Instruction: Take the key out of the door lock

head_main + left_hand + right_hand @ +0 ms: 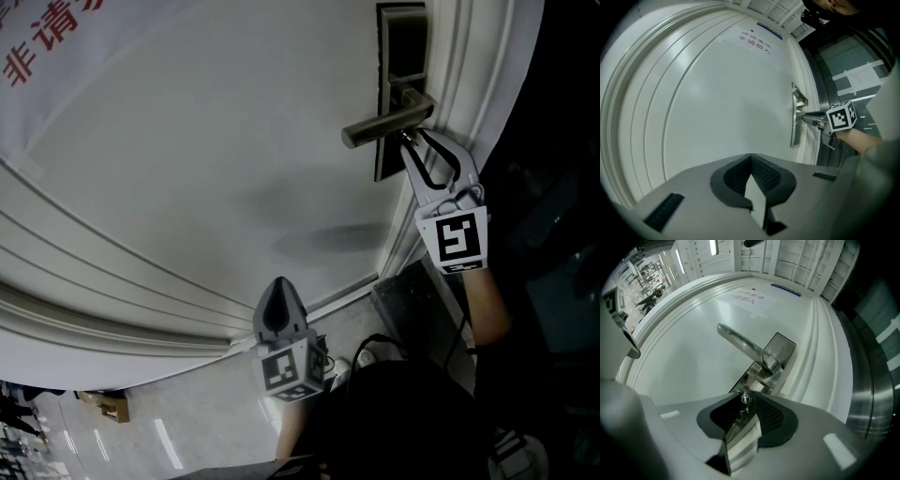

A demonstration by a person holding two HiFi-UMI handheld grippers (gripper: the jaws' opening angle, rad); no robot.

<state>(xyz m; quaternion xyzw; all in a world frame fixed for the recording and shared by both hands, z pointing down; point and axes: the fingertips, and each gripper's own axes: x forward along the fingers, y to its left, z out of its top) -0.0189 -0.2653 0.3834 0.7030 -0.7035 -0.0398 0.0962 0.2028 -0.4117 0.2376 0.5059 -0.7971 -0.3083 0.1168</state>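
While the left tool (751, 159) hangs closed and empty away from the door (717, 93), the right tool (746, 396) pinches the key (746, 401), seated in the lock (752, 377) under the handle (743, 348), so pulling it out remains.

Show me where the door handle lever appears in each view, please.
Head view: lever, upper right.
Left gripper view: lever, small, right of centre.
Right gripper view: lever, near the centre.
Shared landmark: the printed notice on the door.
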